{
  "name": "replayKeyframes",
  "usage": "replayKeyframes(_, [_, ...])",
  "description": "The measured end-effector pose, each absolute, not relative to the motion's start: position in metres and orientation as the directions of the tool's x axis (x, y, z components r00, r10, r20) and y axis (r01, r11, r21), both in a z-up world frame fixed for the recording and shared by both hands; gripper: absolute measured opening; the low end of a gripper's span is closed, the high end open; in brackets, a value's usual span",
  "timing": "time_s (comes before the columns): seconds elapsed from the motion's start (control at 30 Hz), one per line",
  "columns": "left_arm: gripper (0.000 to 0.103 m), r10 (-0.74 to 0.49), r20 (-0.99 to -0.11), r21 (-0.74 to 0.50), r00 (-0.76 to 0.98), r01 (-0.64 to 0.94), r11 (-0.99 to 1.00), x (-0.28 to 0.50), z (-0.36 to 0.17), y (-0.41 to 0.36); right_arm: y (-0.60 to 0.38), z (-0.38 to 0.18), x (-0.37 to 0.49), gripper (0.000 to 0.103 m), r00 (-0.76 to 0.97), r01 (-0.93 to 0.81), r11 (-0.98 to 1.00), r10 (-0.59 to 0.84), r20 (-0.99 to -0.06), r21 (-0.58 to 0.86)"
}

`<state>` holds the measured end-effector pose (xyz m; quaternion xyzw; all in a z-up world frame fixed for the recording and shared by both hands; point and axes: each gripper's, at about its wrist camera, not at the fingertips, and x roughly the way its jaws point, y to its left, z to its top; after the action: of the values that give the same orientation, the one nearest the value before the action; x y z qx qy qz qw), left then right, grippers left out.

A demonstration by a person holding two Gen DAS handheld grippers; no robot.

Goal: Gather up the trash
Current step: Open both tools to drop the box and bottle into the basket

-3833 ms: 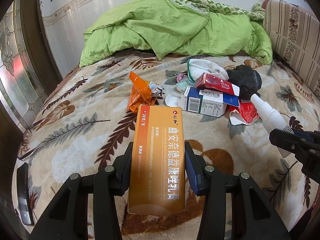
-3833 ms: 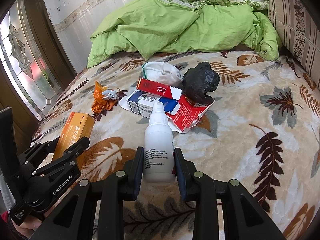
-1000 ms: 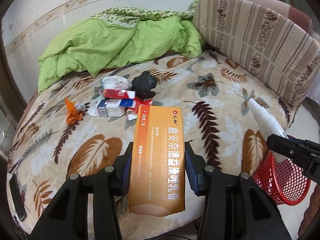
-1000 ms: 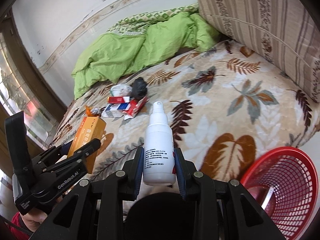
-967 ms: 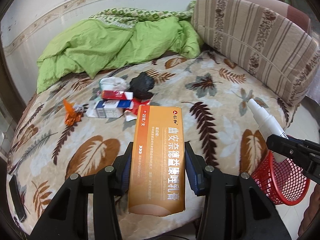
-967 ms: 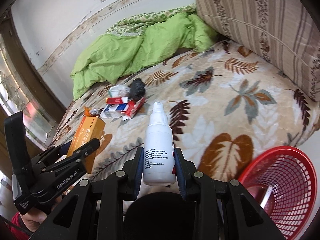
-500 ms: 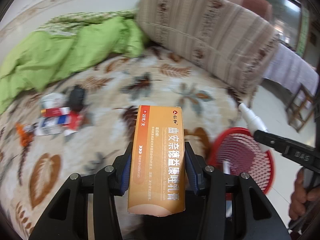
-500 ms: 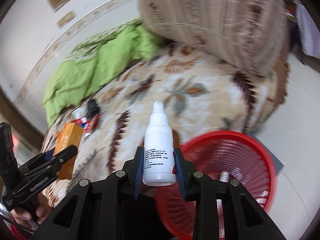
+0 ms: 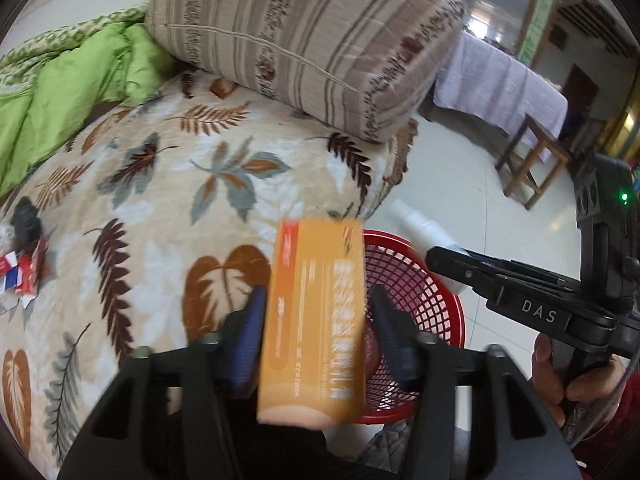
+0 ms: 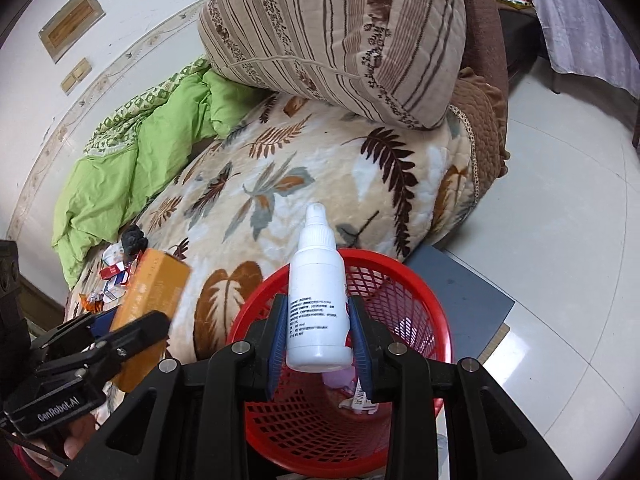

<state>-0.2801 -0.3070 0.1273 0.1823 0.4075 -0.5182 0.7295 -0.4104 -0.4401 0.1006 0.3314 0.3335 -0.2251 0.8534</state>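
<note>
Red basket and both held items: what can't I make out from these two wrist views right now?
- Red basket contents: right wrist view, mostly hidden behind the white spray bottle and right hand-held gripper.
- Orange box print: left wrist view, motion-blurred; whether the left hand-held gripper is gripping it is unclear.
- Bottle label: too small to read.

Bed w/ cream leaf-print blanket over it. Green quilt bunched at far end. Big striped bolster lies along bed's right side, on blanket. Small litter pile on blanket near quilt end: black crumpled bag, red/white/blue packets, orange wrapper, close together; details too small. Pale tile floor beside bed. Red mesh basket stands on floor, right by bed edge, scraps inside. Grey flat mat on floor next to basket.
</note>
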Motion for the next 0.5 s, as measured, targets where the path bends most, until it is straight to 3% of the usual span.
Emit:
replayKeyframes(0.1, [0.064, -0.614, -0.779, -0.161, 0.127, 0.906, 0.392, -0.281, 0.128, -0.307, -0.441, 0.102, -0.413, 0.048, 0.674, 0.616, 0.672, -0.179, -0.717, 0.411])
replayKeyframes(0.5, [0.064, -0.589, -0.764, -0.175, 0.261, 0.796, 0.58, -0.227, 0.134, -0.235, -0.418, 0.114, -0.371, 0.048, 0.71, 0.533, 0.736, -0.121, -0.694, 0.417])
